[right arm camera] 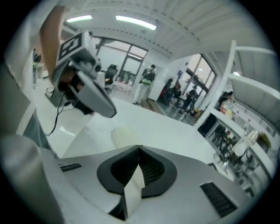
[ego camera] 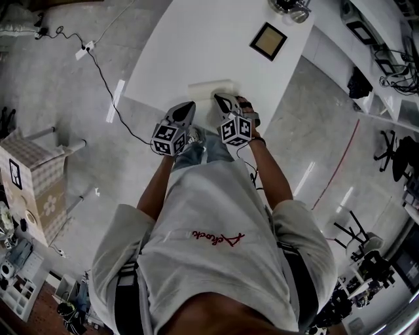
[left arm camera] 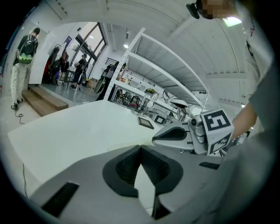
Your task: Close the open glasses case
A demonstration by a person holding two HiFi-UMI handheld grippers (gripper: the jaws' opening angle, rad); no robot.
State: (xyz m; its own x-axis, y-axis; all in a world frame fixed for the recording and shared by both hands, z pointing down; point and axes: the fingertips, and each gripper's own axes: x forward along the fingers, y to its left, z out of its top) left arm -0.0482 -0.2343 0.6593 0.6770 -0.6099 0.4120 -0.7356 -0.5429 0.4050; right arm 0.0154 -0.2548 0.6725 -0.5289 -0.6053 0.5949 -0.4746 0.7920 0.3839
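A pale cream glasses case (ego camera: 211, 88) lies flat near the front edge of the white table (ego camera: 196, 39), with no raised lid showing. In the right gripper view the case (right arm camera: 126, 135) sits just beyond the jaws. My left gripper (ego camera: 189, 105) hovers at the case's near left, its jaws meeting at the tips with nothing between them (left arm camera: 140, 148). My right gripper (ego camera: 220, 98) is at the case's near right edge, a little above it, jaws also touching at the tips and empty (right arm camera: 139, 147). Neither gripper holds the case.
A small dark-framed picture (ego camera: 268, 40) lies farther back on the table, and a glass object (ego camera: 291, 8) sits at the far edge. A black cable (ego camera: 98, 72) runs over the floor at left. Shelving (ego camera: 386, 39) stands at right.
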